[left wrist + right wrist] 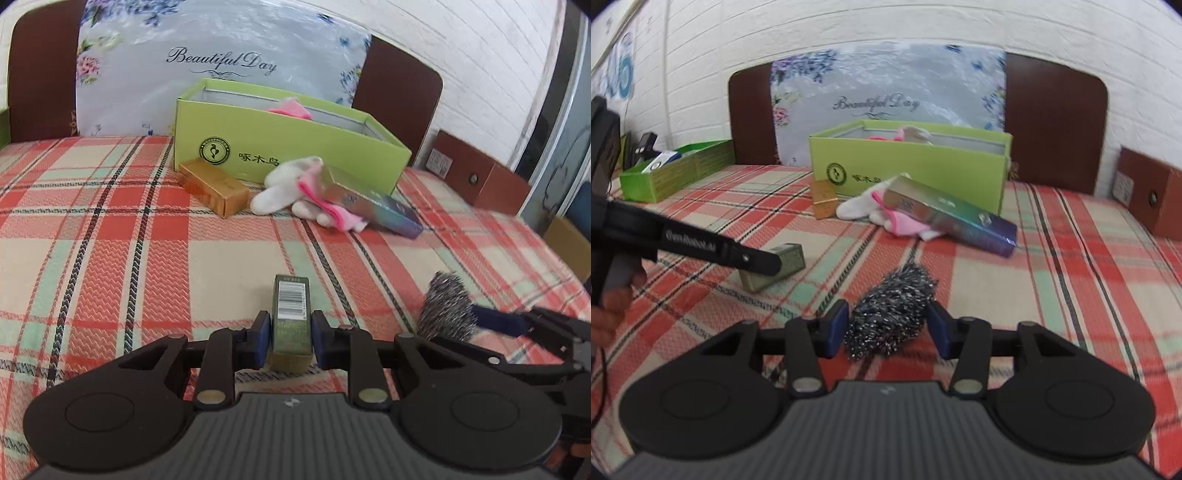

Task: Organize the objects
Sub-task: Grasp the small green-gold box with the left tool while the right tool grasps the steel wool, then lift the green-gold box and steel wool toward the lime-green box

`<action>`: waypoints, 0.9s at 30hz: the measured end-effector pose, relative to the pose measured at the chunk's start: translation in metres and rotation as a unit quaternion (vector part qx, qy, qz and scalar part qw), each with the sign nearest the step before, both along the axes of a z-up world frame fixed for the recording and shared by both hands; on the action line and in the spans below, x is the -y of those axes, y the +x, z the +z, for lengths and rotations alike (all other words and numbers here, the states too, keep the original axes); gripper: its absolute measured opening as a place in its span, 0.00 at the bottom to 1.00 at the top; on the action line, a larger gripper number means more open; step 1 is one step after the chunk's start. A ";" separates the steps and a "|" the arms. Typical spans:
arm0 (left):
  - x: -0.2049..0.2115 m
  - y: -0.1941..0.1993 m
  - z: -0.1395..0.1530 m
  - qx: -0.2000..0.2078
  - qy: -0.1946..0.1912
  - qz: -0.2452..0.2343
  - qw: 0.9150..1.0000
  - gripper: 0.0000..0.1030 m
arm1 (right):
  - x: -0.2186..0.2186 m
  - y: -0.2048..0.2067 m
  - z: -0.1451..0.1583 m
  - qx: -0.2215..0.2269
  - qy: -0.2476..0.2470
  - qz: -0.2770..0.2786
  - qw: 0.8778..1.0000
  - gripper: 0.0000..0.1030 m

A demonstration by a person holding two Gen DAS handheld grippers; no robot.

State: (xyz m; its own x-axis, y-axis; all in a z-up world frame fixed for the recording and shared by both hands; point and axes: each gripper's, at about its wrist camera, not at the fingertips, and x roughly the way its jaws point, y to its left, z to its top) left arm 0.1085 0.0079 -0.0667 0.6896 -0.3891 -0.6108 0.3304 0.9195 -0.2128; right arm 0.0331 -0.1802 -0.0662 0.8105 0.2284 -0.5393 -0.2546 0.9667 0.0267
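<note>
My left gripper (290, 334) is shut on a small olive-green box with a barcode (291, 314), low over the plaid bedspread (110, 240). The right wrist view shows that box (785, 260) at the tip of the left gripper (764, 264). My right gripper (888, 328) has its blue pads against both sides of a silvery scouring ball (892, 314) on the bed. An open lime-green box (288, 147) stands at the far side with something pink inside (290, 109). In front of it lie a gold box (212, 190), a white and pink plush toy (284, 188) and a long iridescent box (373, 201).
A second green tray (676, 173) with small items sits at the far left by the wall. A brown bedside cabinet (1148, 199) stands at the right edge of the bed. The dark headboard (1056, 122) and a flowered pillow (886, 92) close off the back. A hand (613, 306) holds the left gripper.
</note>
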 end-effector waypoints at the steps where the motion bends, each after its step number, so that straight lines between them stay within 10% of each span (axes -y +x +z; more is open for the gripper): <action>1: 0.004 -0.002 -0.001 0.002 0.011 -0.002 1.000 0.28 | 0.002 -0.001 0.000 -0.004 0.003 -0.008 1.000 0.62; 8: 0.000 0.002 0.001 -0.015 0.016 0.016 1.000 0.32 | 0.007 0.006 -0.001 -0.039 0.058 -0.089 0.994 1.00; 14: 0.006 0.004 0.005 -0.012 0.016 0.024 1.000 0.43 | 0.002 0.009 -0.001 -0.025 0.045 -0.117 0.992 0.97; 18: 0.012 0.004 0.003 -0.013 0.020 0.016 1.000 0.43 | 0.000 0.017 -0.007 -0.043 0.039 -0.114 0.992 0.50; 27: 0.010 0.003 0.001 -0.010 0.024 0.018 1.000 0.41 | 0.011 0.016 -0.004 -0.027 0.086 -0.133 0.987 0.62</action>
